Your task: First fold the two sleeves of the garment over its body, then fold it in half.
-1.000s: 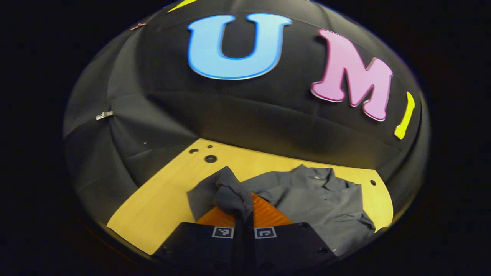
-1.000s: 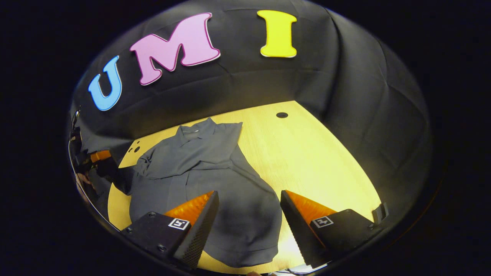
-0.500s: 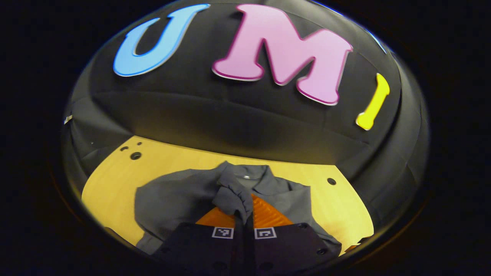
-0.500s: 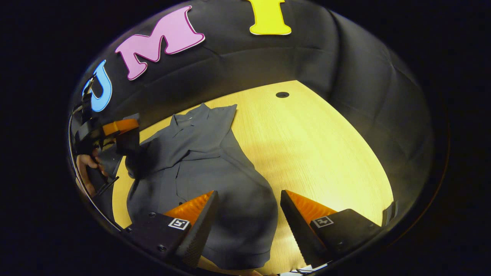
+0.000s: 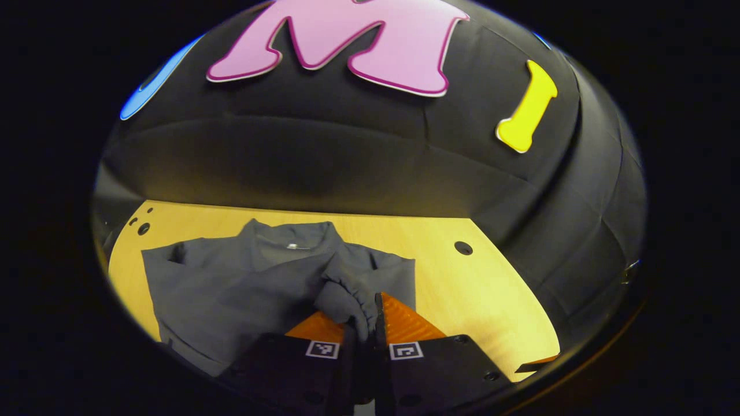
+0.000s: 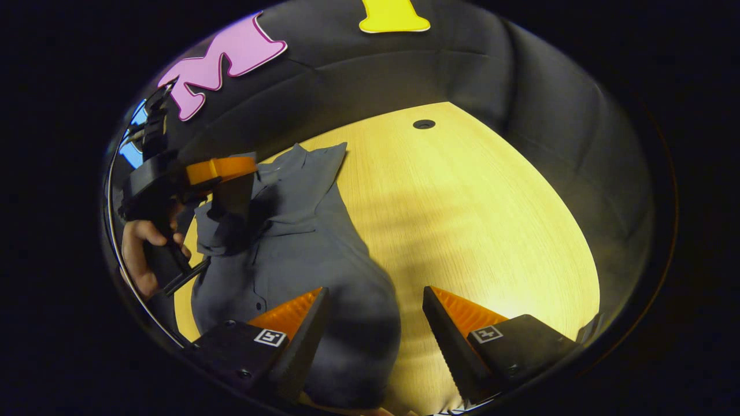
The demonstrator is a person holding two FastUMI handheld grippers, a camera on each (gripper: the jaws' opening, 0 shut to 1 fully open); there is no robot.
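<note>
Shirt: the grey shirt [image 5: 231, 283] lay spread on the yellow table [image 5: 462, 289], its collar toward the black wall.
Sleeve: one sleeve [image 5: 347, 294] was bunched and lifted above the shirt's body.
Left gripper: the left gripper [image 5: 364, 329] was closed tight on the sleeve; a hand [image 6: 139, 254] held it.
Right gripper: the right gripper [image 6: 373, 335] had its fingers wide apart, holding nothing, above the shirt's lower edge.

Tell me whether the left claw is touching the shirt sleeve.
Touching. In the left gripper view, the left claw is shut on a bunched sleeve of the grey shirt, fabric pinched between both fingers.
</note>
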